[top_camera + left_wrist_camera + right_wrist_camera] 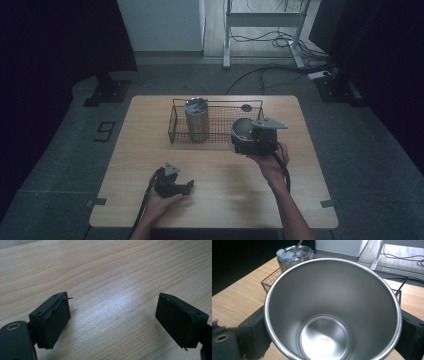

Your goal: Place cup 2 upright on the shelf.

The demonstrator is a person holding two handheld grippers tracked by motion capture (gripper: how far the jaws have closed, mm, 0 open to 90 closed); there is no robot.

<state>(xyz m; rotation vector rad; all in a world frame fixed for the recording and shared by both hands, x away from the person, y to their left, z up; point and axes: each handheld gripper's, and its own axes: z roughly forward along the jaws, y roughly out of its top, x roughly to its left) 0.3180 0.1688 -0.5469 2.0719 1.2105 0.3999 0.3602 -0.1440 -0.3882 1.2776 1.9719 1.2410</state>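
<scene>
Two cups: open cup [332,315] clamped in right gripper [254,136], frame centre-right
Basket [175,122]: holds lidded cup [197,120], upper centre
Left gripper [112,320]: wide, empty, lower left
Dark disc [246,107]: perhaps a lid

The cup [332,312] is plain silvery steel, like the lidded tumbler [197,120] in the dark wire basket [220,136]. The worktop [105,277] shows pale wood grain.

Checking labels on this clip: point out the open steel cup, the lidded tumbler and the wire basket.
open steel cup [323,340], right gripper view, inner bottom.
lidded tumbler [197,122], high view, side wall.
wire basket [172,125], high view, left wall.
</scene>
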